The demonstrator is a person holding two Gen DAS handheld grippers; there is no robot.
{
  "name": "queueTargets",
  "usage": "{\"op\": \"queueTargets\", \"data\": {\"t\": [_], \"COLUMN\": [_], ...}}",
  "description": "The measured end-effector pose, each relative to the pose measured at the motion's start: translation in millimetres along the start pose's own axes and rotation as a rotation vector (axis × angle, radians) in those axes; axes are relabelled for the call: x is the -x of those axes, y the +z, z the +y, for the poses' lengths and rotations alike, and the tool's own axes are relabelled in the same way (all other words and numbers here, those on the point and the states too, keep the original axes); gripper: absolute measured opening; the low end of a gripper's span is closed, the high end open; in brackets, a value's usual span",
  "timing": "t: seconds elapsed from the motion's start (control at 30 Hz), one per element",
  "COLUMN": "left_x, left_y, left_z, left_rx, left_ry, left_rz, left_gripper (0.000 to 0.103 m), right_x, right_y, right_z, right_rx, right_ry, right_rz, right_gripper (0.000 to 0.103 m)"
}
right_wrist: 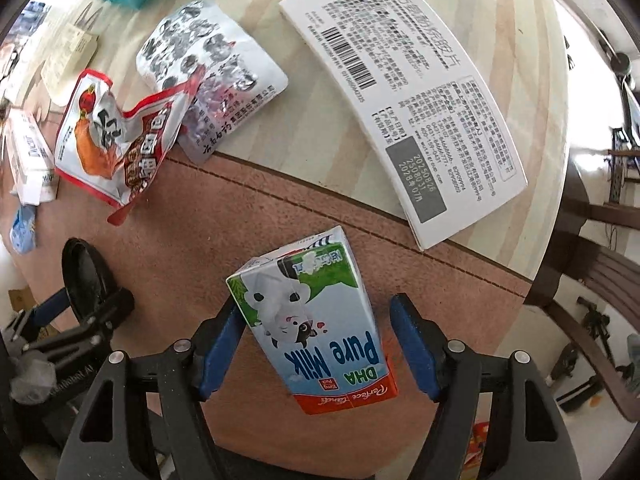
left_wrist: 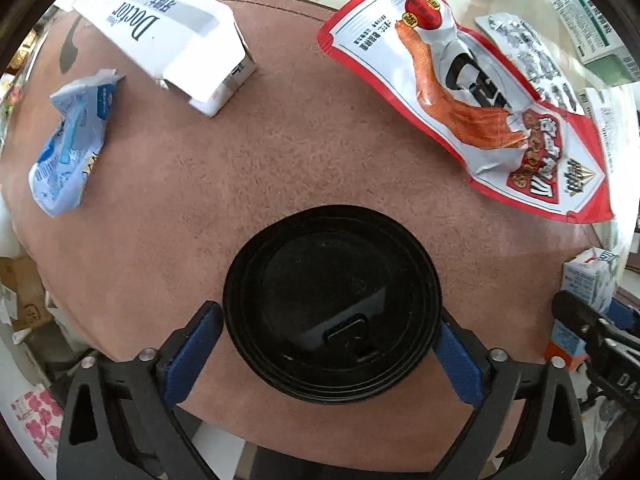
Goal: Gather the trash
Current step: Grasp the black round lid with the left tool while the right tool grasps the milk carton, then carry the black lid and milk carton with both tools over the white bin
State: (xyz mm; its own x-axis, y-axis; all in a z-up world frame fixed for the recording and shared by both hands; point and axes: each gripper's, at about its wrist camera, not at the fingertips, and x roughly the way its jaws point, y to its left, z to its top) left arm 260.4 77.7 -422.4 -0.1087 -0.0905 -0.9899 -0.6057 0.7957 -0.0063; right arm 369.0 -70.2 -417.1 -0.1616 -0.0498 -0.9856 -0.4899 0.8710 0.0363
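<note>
A round black cup lid (left_wrist: 332,304) sits on the brown mat (left_wrist: 280,152). My left gripper (left_wrist: 328,314) points down over it, and both blue pads touch its rim at its widest part. A small milk carton (right_wrist: 316,320) printed "DHA Pure Milk" sits on the same mat between the fingers of my right gripper (right_wrist: 316,310). The left pad is against the carton, while a clear gap separates the right pad (right_wrist: 412,344) from it. In the left wrist view the carton (left_wrist: 588,280) shows at the far right.
A red and white snack pouch (left_wrist: 472,112), a white "Doctor" box (left_wrist: 168,40) and a crumpled blue wrapper (left_wrist: 72,140) lie on the mat. On the pale table (right_wrist: 288,92) beyond it are a silver blister pack (right_wrist: 208,72) and a flat white box (right_wrist: 408,112).
</note>
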Motion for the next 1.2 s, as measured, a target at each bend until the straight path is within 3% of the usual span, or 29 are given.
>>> {"op": "queueTargets", "data": {"t": [0.07, 0.13, 0.33, 0.73, 0.8, 0.9, 1.03, 1.2], "left_x": [3.4, 2.3, 23.5, 123.2, 130.3, 150.0, 164.4, 162.7], "left_y": [-5.1, -7.4, -20.2, -83.9, -83.0, -101.6, -139.5, -202.7], "left_z": [5.8, 3.9, 14.1, 75.1, 61.9, 43.4, 60.2, 108.8], "left_rx": [0.0, -0.003, 0.004, 0.061, 0.071, 0.08, 0.109, 0.187], "left_ry": [-0.011, 0.01, 0.022, 0.02, 0.011, -0.005, -0.034, -0.063], "left_rz": [-0.017, -0.048, -0.104, -0.345, -0.381, -0.433, -0.488, -0.52], "left_gripper": [0.087, 0.086, 0.086, 0.086, 0.086, 0.086, 0.086, 0.086], "right_x": [1.9, 3.2, 13.0, 90.8, 104.7, 128.1, 142.9, 141.8], "right_y": [-13.6, -17.6, -32.3, -66.9, -72.3, -82.7, -118.7, -169.5], "right_z": [8.9, 9.6, 13.6, 32.0, 39.2, 52.4, 79.4, 120.9], "right_rx": [0.007, 0.013, 0.035, 0.1, 0.105, 0.119, 0.148, 0.209], "right_ry": [-0.026, -0.051, -0.052, -0.033, -0.026, -0.015, -0.005, 0.019], "right_rz": [-0.013, -0.032, -0.088, -0.297, -0.321, -0.359, -0.395, -0.395], "right_gripper": [0.07, 0.057, 0.057, 0.057, 0.056, 0.056, 0.056, 0.056]}}
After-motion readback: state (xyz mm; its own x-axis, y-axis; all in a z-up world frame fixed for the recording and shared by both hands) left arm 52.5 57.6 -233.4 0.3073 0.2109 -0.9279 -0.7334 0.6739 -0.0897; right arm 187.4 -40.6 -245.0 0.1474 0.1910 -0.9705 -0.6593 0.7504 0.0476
